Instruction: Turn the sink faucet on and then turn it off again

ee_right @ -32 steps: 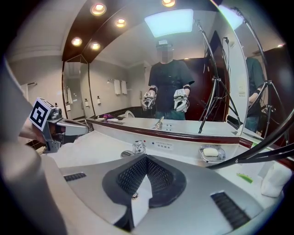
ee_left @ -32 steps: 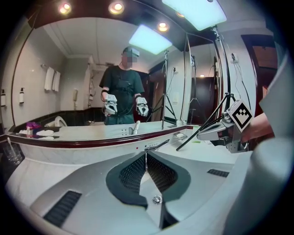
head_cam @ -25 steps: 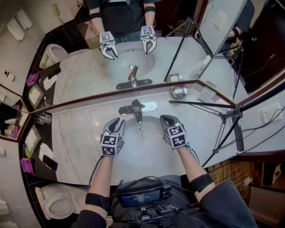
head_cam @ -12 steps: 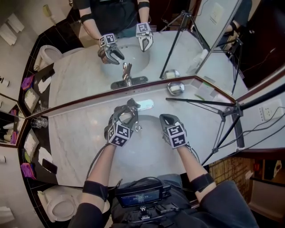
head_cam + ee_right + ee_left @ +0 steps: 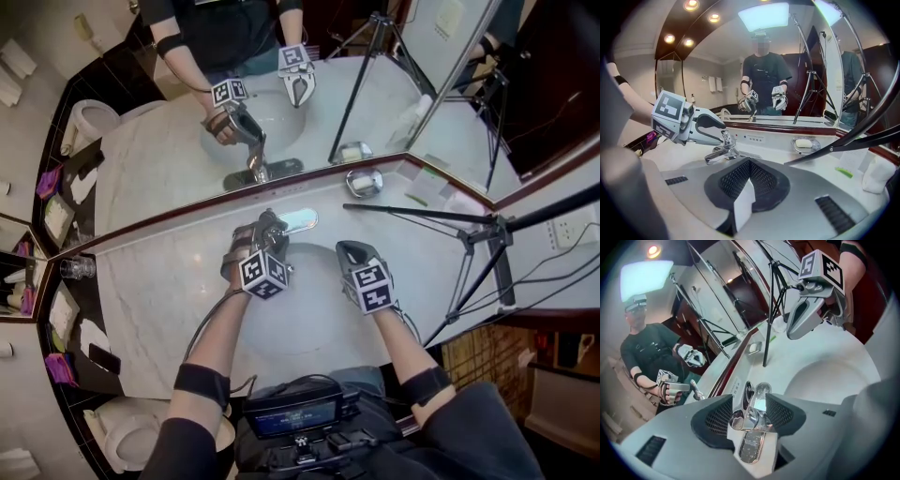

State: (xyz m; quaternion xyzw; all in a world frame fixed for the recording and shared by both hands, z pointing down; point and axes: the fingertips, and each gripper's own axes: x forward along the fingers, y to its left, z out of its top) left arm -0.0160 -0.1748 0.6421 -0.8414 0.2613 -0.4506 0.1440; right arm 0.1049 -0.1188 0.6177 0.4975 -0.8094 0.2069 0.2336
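The chrome faucet stands behind the white sink basin, with its spout over the bowl. My left gripper is rolled on its side and reaches over the faucet. Its jaws stand wide and have just been closing a little. The faucet's lever lies between the dark pads, and I see no firm squeeze on it. My right gripper hovers over the basin's right side, shut and empty; it also shows from the left gripper. No water stream is visible.
A soap dish sits on the marble counter right of the faucet. A black tripod leg crosses the counter's right part. A glass stands far left. The mirror behind repeats the scene. A toilet is lower left.
My left gripper went from the basin's left side up to the faucet, rolled over, and its jaws opened wide around the lever. The right gripper hardly shifted.
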